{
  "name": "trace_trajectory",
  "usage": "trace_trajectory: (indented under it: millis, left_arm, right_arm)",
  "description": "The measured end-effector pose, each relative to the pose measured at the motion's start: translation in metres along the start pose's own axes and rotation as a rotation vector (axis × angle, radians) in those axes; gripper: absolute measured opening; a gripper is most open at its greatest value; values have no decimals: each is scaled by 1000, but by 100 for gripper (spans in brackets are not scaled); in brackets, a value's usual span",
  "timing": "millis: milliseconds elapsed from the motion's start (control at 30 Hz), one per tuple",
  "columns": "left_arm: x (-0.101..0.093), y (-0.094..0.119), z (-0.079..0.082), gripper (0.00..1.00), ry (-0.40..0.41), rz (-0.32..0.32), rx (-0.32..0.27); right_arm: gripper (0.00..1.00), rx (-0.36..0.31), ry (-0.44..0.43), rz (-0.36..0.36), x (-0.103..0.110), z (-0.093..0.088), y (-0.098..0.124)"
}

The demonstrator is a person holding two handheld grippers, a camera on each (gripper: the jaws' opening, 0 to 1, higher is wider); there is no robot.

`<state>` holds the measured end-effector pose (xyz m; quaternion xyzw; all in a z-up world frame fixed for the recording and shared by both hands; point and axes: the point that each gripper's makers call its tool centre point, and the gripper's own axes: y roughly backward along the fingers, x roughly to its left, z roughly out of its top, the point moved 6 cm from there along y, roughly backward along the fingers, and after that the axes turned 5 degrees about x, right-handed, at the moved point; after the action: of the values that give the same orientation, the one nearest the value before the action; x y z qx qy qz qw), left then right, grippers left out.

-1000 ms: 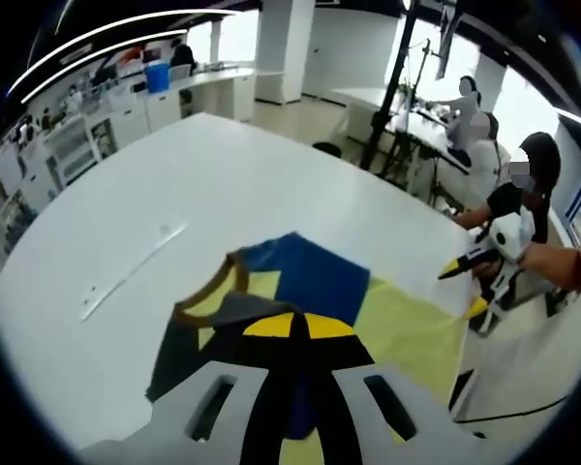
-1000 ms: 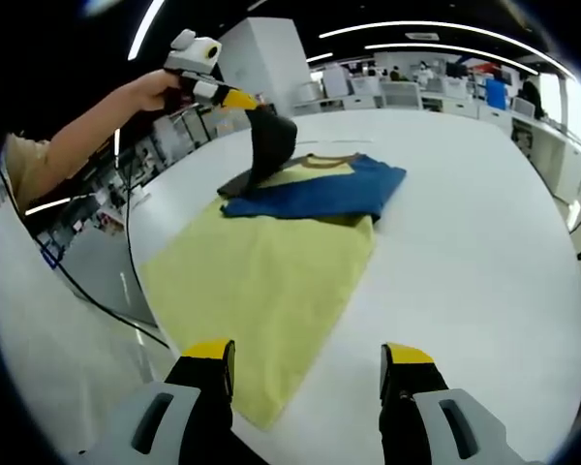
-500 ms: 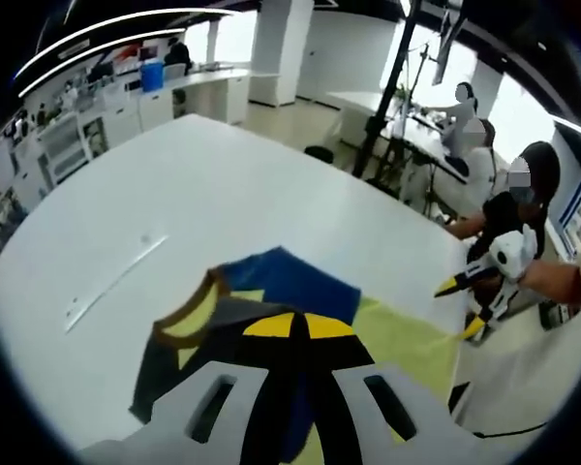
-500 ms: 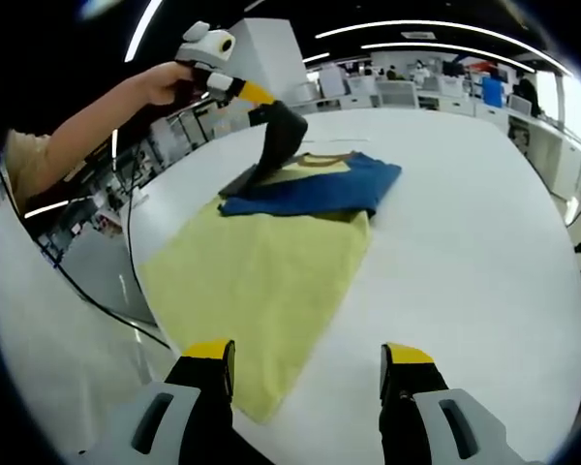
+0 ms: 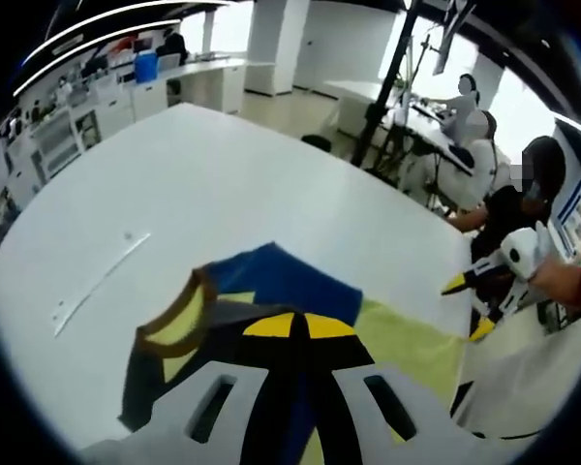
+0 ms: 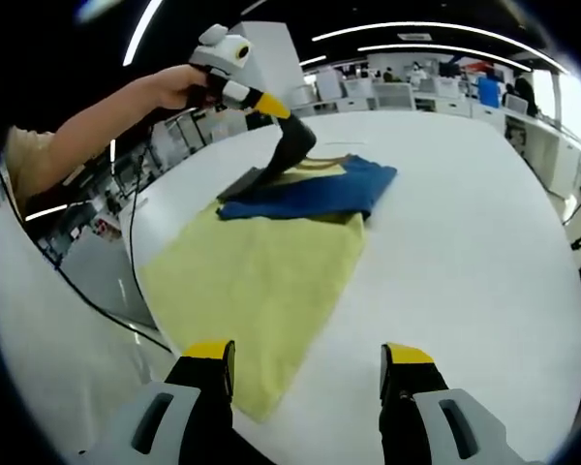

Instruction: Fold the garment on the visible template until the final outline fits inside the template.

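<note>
A shirt lies on the white table [image 5: 223, 184], with a yellow body [image 6: 261, 276], a blue sleeve part [image 6: 315, 189] folded across its top and a brown collar [image 5: 169, 320]. My left gripper [image 5: 292, 325] is shut on the dark grey sleeve [image 5: 234, 312]. The right gripper view shows that left gripper [image 6: 271, 105] holding the dark sleeve [image 6: 292, 145] up in a peak above the collar. My right gripper [image 6: 308, 356] hovers open just past the yellow hem, with nothing between its jaws. It also appears as the right gripper [image 5: 468, 306] at the table's edge by the hem corner.
A thin pale strip [image 5: 97, 283] lies on the table left of the shirt. People [image 5: 479, 136] sit at desks beyond the far right edge. Counters and shelves [image 5: 97, 107] line the back left. A cable [image 6: 126, 300] hangs beside the table.
My left gripper has carried the lifted dark sleeve across the shirt toward the blue side. The right gripper has stayed open by the hem.
</note>
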<state>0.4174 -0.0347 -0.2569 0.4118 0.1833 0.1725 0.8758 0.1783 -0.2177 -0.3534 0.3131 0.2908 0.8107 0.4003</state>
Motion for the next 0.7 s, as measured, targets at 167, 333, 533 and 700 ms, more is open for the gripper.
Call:
trace_trajectory:
  millis: [167, 333, 533, 700]
  left_arm:
    - [-1, -12, 0, 0, 7, -5, 14]
    - [-4, -25, -1, 0, 19, -11, 29]
    - [-4, -36, 2, 0, 50, -29, 24]
    - [-9, -50, 4, 0, 45, -33, 38]
  right_arm:
    - [59, -7, 0, 3, 1, 3, -1]
    - [59, -6, 0, 3, -1, 4, -2]
    - [59, -4, 3, 1, -2, 7, -3]
    - [59, -4, 4, 0, -3, 8, -3]
